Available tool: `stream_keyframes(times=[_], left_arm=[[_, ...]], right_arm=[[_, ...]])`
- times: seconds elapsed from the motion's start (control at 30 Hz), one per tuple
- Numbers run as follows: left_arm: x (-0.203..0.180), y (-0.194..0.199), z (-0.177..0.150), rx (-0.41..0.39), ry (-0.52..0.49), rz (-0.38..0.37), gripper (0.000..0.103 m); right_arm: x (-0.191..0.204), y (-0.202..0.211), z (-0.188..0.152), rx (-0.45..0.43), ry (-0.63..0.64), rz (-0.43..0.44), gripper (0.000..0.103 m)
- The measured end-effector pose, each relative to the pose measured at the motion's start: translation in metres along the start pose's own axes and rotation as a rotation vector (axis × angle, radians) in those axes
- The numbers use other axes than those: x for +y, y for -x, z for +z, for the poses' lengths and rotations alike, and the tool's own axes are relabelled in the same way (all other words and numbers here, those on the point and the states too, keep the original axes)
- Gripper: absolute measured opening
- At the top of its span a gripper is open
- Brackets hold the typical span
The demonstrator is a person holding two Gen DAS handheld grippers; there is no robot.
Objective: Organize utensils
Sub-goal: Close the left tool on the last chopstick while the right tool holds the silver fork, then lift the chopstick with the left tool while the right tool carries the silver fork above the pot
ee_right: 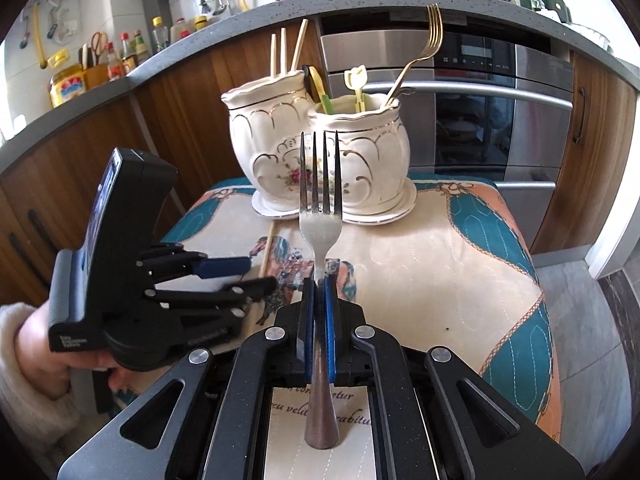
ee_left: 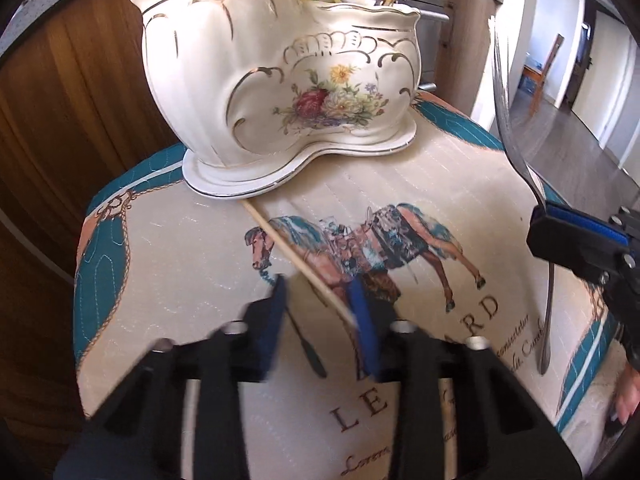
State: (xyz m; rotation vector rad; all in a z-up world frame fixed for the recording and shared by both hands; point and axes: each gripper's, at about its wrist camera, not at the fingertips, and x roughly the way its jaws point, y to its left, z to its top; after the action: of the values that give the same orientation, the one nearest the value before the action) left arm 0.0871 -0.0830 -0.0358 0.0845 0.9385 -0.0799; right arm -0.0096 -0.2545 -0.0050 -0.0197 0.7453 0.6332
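A white two-pot ceramic holder (ee_left: 280, 80) with gold trim and flowers stands at the far end of the cushion (ee_right: 440, 248); it also shows in the right wrist view (ee_right: 320, 152), holding chopsticks, yellow picks and a gold fork (ee_right: 428, 44). My right gripper (ee_right: 319, 284) is shut on a silver fork (ee_right: 320, 216), tines pointing up toward the holder; the fork also shows in the left wrist view (ee_left: 508, 120). My left gripper (ee_left: 320, 292) is open, its jaws on either side of a wooden chopstick (ee_left: 292, 256) lying on the cushion.
The printed cushion (ee_left: 440, 184) has drop-offs on all sides. Wooden cabinets (ee_right: 180, 120) and an oven (ee_right: 500, 120) stand behind it, under a worktop with bottles and pans. A doorway and floor (ee_left: 580, 152) lie to the right.
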Motion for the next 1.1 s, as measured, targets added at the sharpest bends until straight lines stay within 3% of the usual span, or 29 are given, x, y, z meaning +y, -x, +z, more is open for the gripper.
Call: stream_keyframes(times=[0.17,0.47,0.63,0.77,1.1], left_arm=[[0.023,0.012,-0.008,0.042,-0.020,-0.036,0.008],[0.045,0.033,-0.035,0.097,-0.100,-0.036,0.006],[0.042,0.033,-0.034,0.086,-0.105,-0.017,0.012],[0.034,0.023,-0.024,0.066,-0.082,-0.021,0.028],[0.036,0.009,-0.010,0.043,-0.046,-0.041,0.027]], right_arm=[[0.003,-0.003,-0.003,0.025,0.015,0.005,0.006],[0.009,-0.030,-0.013,0.138,0.051,-0.025,0.006],[0.013,-0.043,-0.017,0.186,0.070,-0.053,0.006],[0.013,-0.049,-0.018,0.196,0.067,-0.063,0.006],[0.019,-0.054,-0.017,0.186,0.096,-0.099,0.009]])
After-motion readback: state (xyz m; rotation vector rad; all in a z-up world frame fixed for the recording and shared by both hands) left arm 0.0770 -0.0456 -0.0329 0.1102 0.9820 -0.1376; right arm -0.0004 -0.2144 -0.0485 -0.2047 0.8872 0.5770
